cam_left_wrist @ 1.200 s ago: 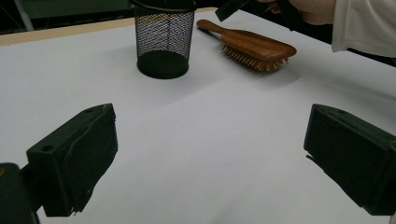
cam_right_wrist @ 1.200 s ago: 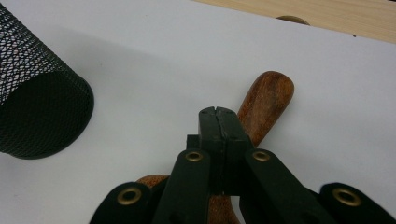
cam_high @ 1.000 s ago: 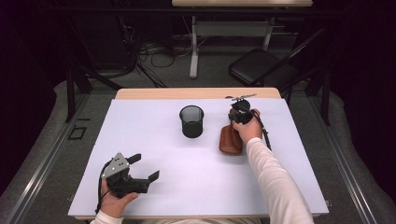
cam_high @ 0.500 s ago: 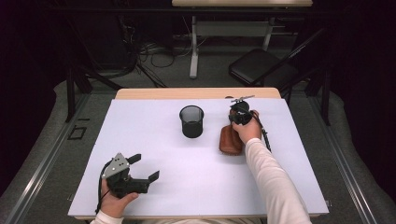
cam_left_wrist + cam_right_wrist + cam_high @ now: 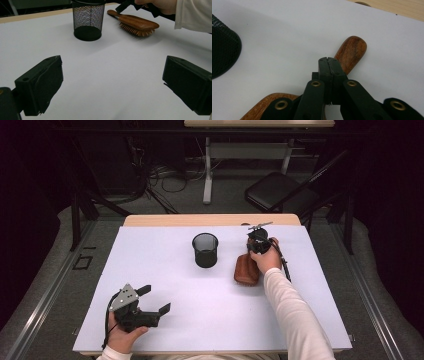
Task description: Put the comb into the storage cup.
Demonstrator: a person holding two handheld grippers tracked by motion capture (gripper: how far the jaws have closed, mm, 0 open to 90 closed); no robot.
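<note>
A wooden hairbrush [image 5: 247,269] is seen lying on the white tabletop [image 5: 210,310], right of centre and nearer the far edge than the near one. Its long axis runs roughly from the near edge toward the far edge, slightly slanted; the handle [image 5: 351,53] points toward the far edge and the broad head toward the near edge. In the left gripper view the bristles [image 5: 135,31] are seen on the underside, facing the tabletop.

The right gripper [image 5: 258,241] is held over the handle. In the right gripper view its jaws are seen pressed together, tip to tip, above the handle; whether the handle is pinched beneath them cannot be told.

The left gripper [image 5: 154,299] is held near the near-left corner of the tabletop, jaws spread wide with nothing between them.

A black mesh cup [image 5: 205,249] stands upright just left of the hairbrush, apart from it, near the middle of the far half.
</note>
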